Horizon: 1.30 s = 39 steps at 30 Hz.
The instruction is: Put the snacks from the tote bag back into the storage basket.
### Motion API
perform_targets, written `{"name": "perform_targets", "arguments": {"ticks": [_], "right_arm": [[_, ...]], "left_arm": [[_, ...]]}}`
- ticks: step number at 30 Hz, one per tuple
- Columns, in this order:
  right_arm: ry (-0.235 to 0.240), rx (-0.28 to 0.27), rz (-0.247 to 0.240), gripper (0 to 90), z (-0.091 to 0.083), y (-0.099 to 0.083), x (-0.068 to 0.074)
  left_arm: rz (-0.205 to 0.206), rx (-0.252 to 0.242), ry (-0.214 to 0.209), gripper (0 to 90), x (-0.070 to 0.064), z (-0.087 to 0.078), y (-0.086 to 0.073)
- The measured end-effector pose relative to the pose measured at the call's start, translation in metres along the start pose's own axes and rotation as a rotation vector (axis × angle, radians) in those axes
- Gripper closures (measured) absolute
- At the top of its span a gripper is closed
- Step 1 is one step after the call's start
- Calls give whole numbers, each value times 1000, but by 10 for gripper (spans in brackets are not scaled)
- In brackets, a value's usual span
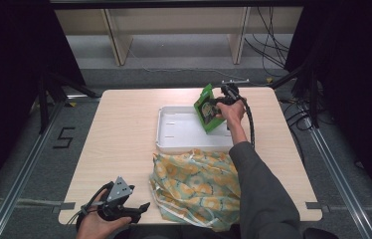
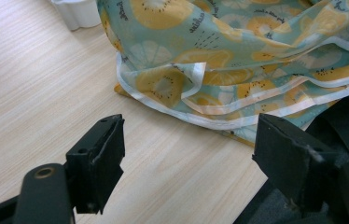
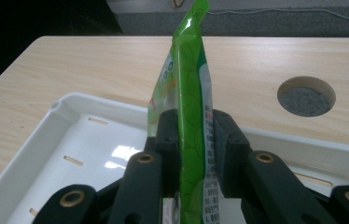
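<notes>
My right gripper (image 3: pixel 192 140) is clamped on one green packet (image 3: pixel 189 93), holding it edge-up over the far right part of the one white tray (image 1: pixel 174 134). My left gripper (image 2: pixel 191 154) rests at the near left table (image 1: pixel 124 129) edge, jaws wide apart and empty, beside one fruit-print cloth bag (image 2: pixel 238 51).

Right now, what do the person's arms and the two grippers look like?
Both grippers are black with two blocky jaws. The left gripper carries a grey three-cornered plate and thin trailing cables; the right gripper trails a thick black ribbed cable. The person's right arm wears a dark grey sleeve.
</notes>
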State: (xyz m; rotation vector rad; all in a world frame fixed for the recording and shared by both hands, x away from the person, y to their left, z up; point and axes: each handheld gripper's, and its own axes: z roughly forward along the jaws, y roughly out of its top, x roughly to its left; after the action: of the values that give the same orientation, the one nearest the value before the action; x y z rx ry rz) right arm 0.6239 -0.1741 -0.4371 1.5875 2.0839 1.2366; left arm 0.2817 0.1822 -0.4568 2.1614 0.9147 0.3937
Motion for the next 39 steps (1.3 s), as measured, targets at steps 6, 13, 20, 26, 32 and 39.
{"name": "perform_targets", "arguments": {"ticks": [6,13,20,26,32,39], "right_arm": [[-41,22,1,704,0,-1,-4],[-57,17,61,703,2,-5,-8],[-86,28,105,711,2,-11,-10],[-93,36,97,715,5,-18,-19],[-79,33,173,715,0,-16,-12],[-86,17,73,693,-9,-13,-17]], "left_arm": [[57,31,-4,242,3,-2,1],[21,7,-7,236,-1,0,0],[20,8,-1,236,-1,-1,0],[60,31,-8,236,1,-3,1],[52,28,-5,236,1,-3,1],[62,30,-7,236,1,-3,1]]}}
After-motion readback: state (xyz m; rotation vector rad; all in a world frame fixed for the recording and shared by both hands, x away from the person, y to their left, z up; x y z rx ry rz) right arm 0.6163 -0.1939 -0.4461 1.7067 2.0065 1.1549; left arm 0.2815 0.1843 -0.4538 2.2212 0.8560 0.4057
